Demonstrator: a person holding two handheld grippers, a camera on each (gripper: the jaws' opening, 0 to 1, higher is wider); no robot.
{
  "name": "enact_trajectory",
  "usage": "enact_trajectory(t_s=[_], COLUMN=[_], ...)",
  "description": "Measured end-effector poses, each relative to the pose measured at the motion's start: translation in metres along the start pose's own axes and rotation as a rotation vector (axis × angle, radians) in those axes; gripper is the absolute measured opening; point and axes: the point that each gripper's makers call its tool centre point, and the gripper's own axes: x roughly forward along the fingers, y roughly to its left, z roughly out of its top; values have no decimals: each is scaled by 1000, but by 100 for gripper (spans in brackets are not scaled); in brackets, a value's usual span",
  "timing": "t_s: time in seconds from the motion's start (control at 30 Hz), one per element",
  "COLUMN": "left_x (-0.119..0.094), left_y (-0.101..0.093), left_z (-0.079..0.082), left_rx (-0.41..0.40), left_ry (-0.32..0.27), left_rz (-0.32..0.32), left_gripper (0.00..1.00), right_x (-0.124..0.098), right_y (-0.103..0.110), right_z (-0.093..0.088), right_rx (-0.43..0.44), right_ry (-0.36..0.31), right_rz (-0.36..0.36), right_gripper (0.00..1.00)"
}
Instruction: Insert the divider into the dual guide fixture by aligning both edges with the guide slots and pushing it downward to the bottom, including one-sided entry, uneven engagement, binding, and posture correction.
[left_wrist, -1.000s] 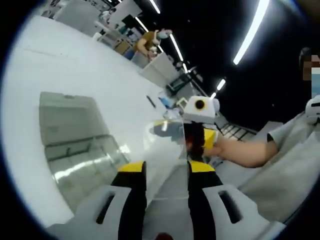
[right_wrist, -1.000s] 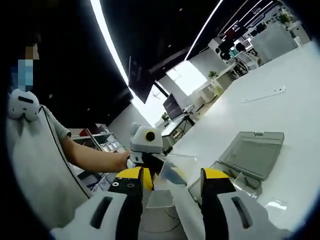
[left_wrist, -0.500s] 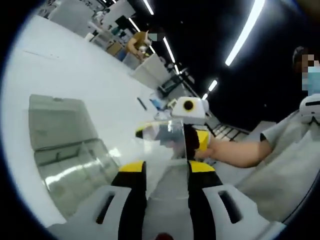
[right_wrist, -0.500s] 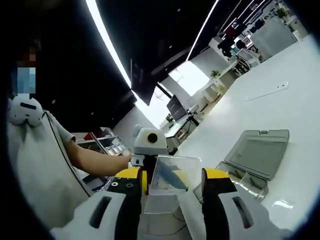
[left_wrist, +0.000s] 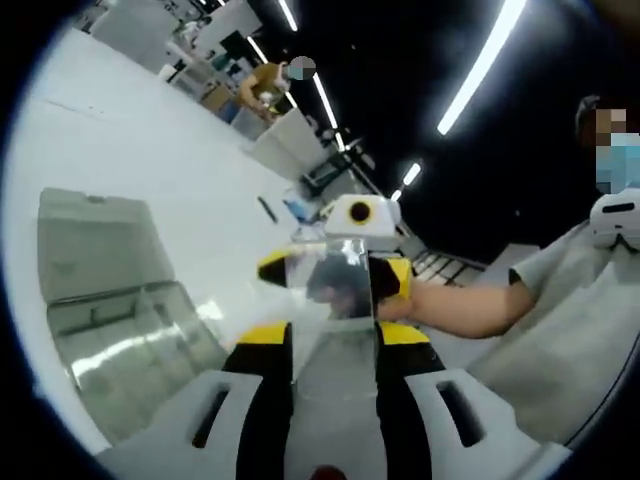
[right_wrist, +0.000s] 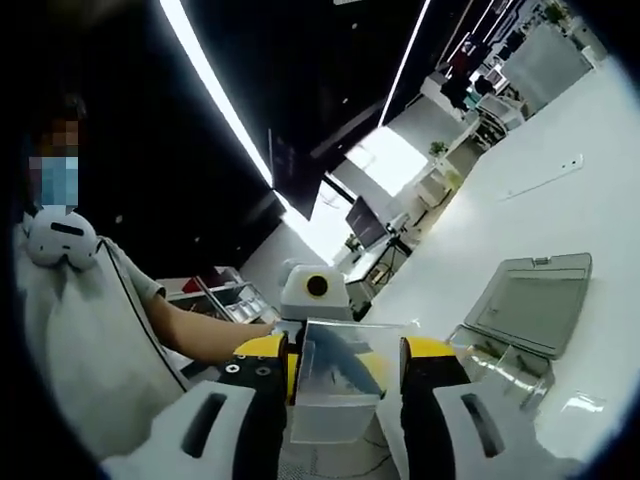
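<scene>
A clear plastic divider (left_wrist: 335, 300) stands upright between the jaws of my left gripper (left_wrist: 333, 335), which is shut on it. Just beyond it, my right gripper (left_wrist: 338, 272) faces me, a person's forearm behind it. In the right gripper view the same divider (right_wrist: 335, 375) spans the gap of my right gripper (right_wrist: 343, 350), shut on it, with the left gripper (right_wrist: 318, 325) close behind the plate. The guide fixture, a clear box (left_wrist: 130, 340) with its grey lid (left_wrist: 85, 245) folded open, lies on the white table; it also shows as a clear box (right_wrist: 500, 355) lower right.
The white table (left_wrist: 150, 140) stretches away around the fixture. A thin strip (right_wrist: 545, 177) lies farther out on the table (right_wrist: 600, 140). A person in a grey shirt (left_wrist: 560, 320) holds both grippers. Desks, monitors and another person (left_wrist: 262, 85) stand in the background.
The divider has risen and turned more squarely between both pairs of jaws. The two grippers have drawn closer, and both views tilted slightly upward from the fixture.
</scene>
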Motion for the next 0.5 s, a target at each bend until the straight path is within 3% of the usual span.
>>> enact_trajectory(t_s=[0.5], left_x=[0], left_y=[-4], left_z=[-1], left_rx=[-19], left_ry=[-8], left_rz=[-20], left_gripper=[29], right_x=[-4], right_y=[0], right_z=[1], right_rx=[30], right_ry=[-21], right_rz=[1], right_gripper=[35])
